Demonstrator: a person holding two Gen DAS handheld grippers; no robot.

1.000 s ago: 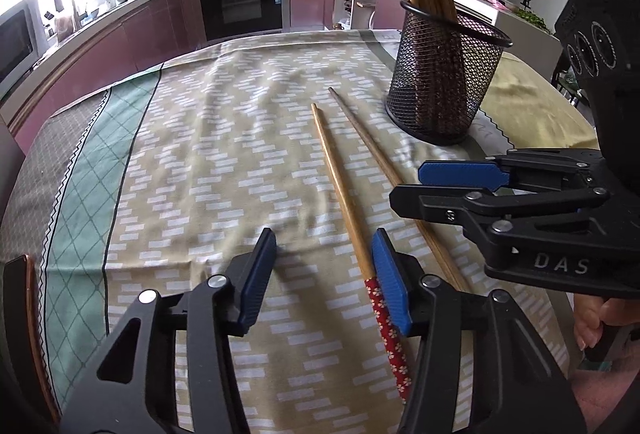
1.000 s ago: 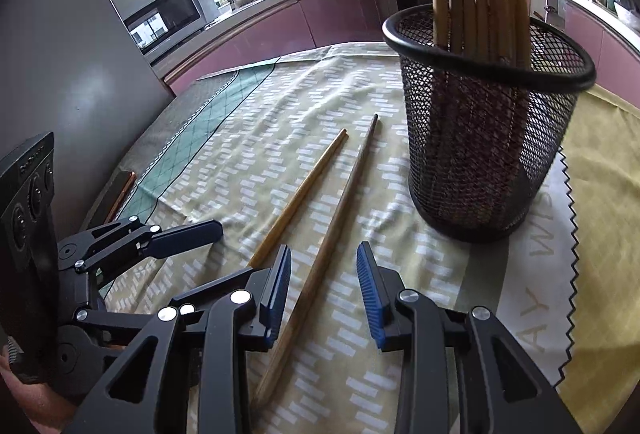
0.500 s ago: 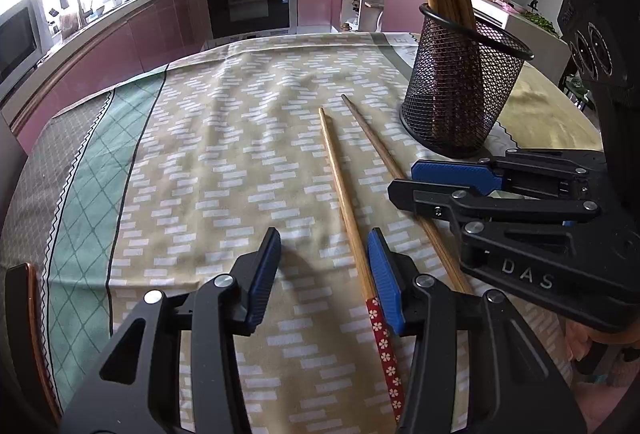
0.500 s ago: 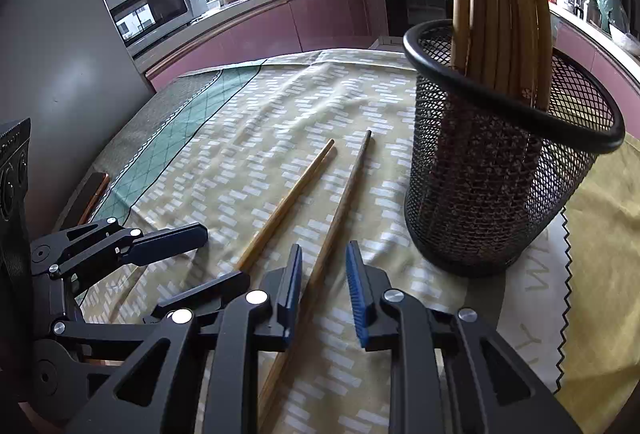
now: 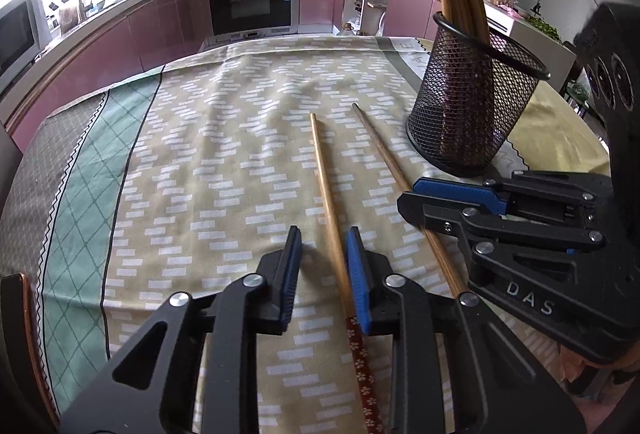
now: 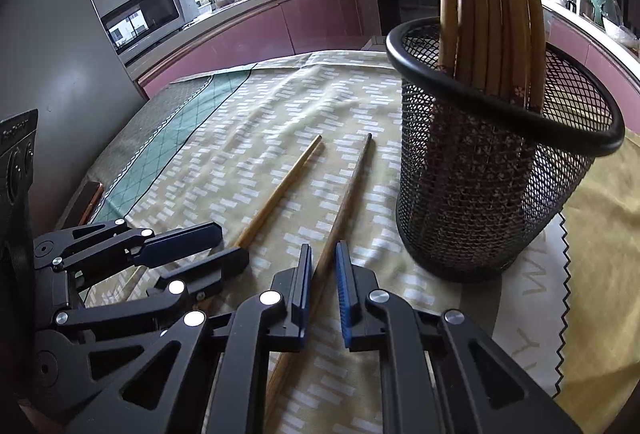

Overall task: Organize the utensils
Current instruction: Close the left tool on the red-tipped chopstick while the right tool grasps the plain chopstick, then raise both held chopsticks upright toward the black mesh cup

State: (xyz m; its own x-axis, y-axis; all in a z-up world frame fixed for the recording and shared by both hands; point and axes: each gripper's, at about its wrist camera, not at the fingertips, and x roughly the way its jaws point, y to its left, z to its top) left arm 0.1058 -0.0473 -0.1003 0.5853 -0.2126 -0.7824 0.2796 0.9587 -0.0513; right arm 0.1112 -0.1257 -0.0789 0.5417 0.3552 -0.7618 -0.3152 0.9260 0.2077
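- On the left, the patterned tablecloth (image 5: 224,138) covers your desk, with a green band along its left side.
- Your left gripper (image 5: 323,266) is closing around the lighter chopstick (image 5: 325,170); the chopstick lies flat between the blue pads, against the right one, with a gap at the left one.
- Your right gripper (image 6: 323,276) is closing around the darker chopstick (image 6: 352,190), which lies flat just beside the first; narrow gaps remain at both pads.
- Farthest right, the black mesh holder (image 6: 492,170) stands upright near the chopstick tips, packed with more chopsticks (image 6: 492,2).
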